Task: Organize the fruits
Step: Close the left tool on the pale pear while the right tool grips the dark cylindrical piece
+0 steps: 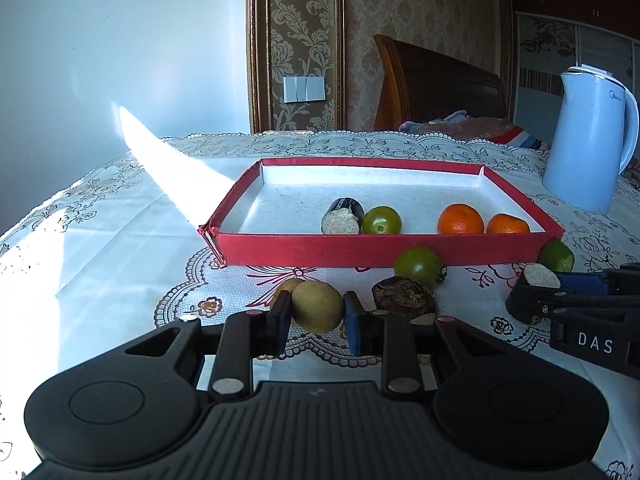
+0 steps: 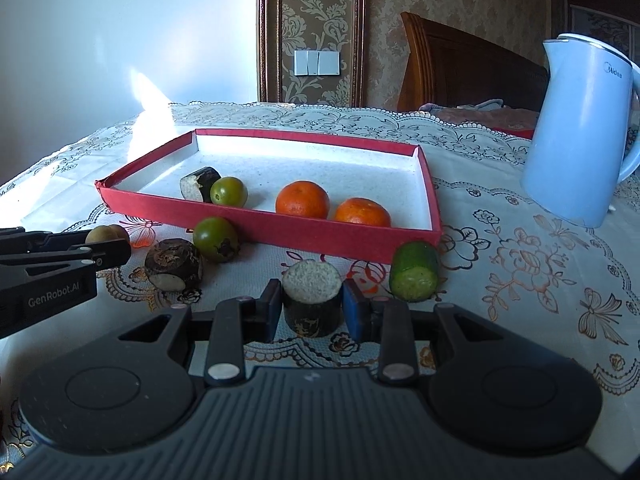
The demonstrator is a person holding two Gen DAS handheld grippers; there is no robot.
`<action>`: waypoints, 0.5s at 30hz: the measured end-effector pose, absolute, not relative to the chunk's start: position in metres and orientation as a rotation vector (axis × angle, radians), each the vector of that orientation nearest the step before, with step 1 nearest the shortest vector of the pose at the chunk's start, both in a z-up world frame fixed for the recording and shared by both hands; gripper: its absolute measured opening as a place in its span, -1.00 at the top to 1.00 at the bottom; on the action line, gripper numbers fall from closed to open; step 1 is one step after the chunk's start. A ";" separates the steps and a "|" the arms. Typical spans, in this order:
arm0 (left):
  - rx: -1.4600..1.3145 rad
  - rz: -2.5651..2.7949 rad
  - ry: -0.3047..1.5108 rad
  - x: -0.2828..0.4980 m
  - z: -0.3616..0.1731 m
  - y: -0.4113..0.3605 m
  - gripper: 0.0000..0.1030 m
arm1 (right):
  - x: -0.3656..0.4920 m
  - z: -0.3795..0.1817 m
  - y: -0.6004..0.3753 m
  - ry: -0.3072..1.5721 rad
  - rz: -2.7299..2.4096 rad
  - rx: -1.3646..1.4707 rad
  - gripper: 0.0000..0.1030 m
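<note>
Patterned wallpaper and a wooden headboard stood behind the desk, which was spread with a lace-patterned cloth and crossed by a bright band of sunlight near its left edge. Toward the far right corner stood a pale blue kettle.

At the middle of the desk lay a shallow red tray. Inside it, along its near wall, sat a dark cut piece with a pale face, touching a green fruit, and further right two oranges side by side.

On the cloth in front of the tray, the left gripper was clenched on a round tan fruit, its jaws pressing the fruit from both sides. A second tan fruit showed just behind it. Near its right sat a dark brown shrivelled fruit, and behind that a second green fruit close against the tray's near wall.

The right gripper was grasping a dark cylinder with a pale cut top, held upright between the jaws. Just beside it, toward the desk's right edge and near the tray's near right corner, stood a green cucumber piece.
</note>
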State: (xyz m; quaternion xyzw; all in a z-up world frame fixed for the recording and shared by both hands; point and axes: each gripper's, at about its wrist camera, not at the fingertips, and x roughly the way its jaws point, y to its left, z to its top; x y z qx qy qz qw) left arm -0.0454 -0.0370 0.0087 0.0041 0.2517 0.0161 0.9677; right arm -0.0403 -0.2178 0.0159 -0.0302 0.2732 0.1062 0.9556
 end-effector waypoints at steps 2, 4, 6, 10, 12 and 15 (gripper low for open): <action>0.003 0.042 0.510 -0.045 0.009 -0.037 0.48 | -0.041 0.016 -0.216 0.557 0.209 -0.050 0.40; -0.001 0.053 0.512 -0.044 0.009 -0.037 0.48 | -0.042 0.016 -0.214 0.558 0.201 -0.040 0.40; -0.009 0.063 0.521 -0.042 0.009 -0.036 0.48 | -0.044 0.016 -0.211 0.559 0.199 -0.030 0.40; -0.014 0.070 0.528 -0.040 0.010 -0.038 0.48 | -0.046 0.016 -0.203 0.561 0.180 -0.015 0.40; -0.014 0.073 0.529 -0.040 0.011 -0.039 0.48 | -0.046 0.016 -0.201 0.564 0.174 -0.002 0.40; -0.020 0.081 0.531 -0.037 0.011 -0.039 0.48 | -0.048 0.016 -0.197 0.565 0.165 0.006 0.40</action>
